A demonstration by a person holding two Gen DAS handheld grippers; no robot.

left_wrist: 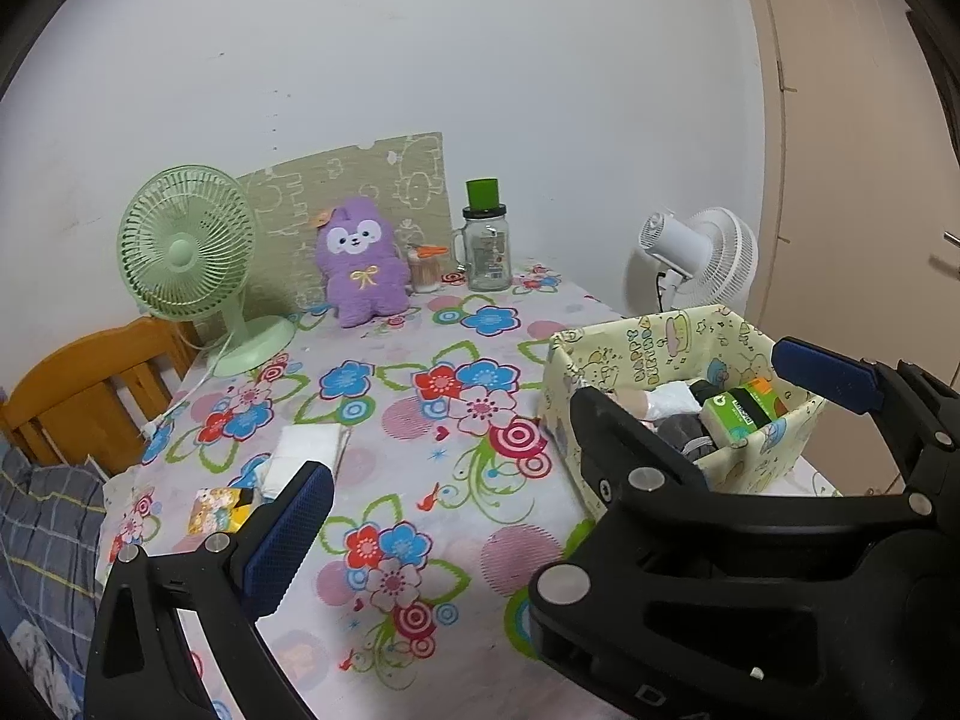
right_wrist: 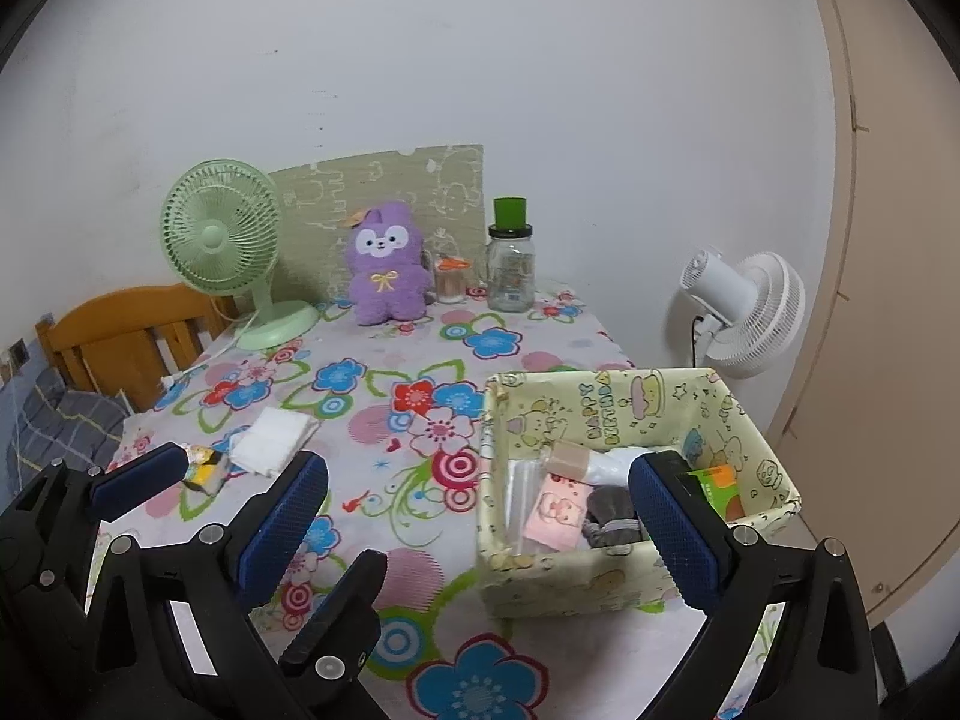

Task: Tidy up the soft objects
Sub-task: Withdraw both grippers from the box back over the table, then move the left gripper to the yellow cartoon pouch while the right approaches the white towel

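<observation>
A purple plush bunny [left_wrist: 361, 264] [right_wrist: 389, 273] sits upright at the table's far edge against a green patterned board. A folded white cloth [left_wrist: 303, 456] [right_wrist: 273, 438] lies near the left edge, beside a small yellow packet [left_wrist: 217, 509] [right_wrist: 204, 468]. A yellow cartoon-print fabric box [left_wrist: 678, 354] [right_wrist: 606, 576] on the right holds grey socks [right_wrist: 606, 516], a pink packet [right_wrist: 555, 516] and a green tissue pack [left_wrist: 741, 414]. My left gripper [left_wrist: 444, 516] is open and empty over the table, and also shows in the right wrist view [right_wrist: 240, 546]. My right gripper [right_wrist: 480, 546] is open and empty; it also shows in the left wrist view [left_wrist: 714, 390] in front of the box.
A green desk fan [left_wrist: 192, 252] [right_wrist: 225, 240] stands at the back left. A glass jar with green lid [left_wrist: 486, 246] [right_wrist: 510, 264] and a small toothpick jar [left_wrist: 425, 270] stand beside the bunny. A white fan [right_wrist: 744, 306] stands past the table's right edge. A wooden headboard [left_wrist: 84, 384] is at left.
</observation>
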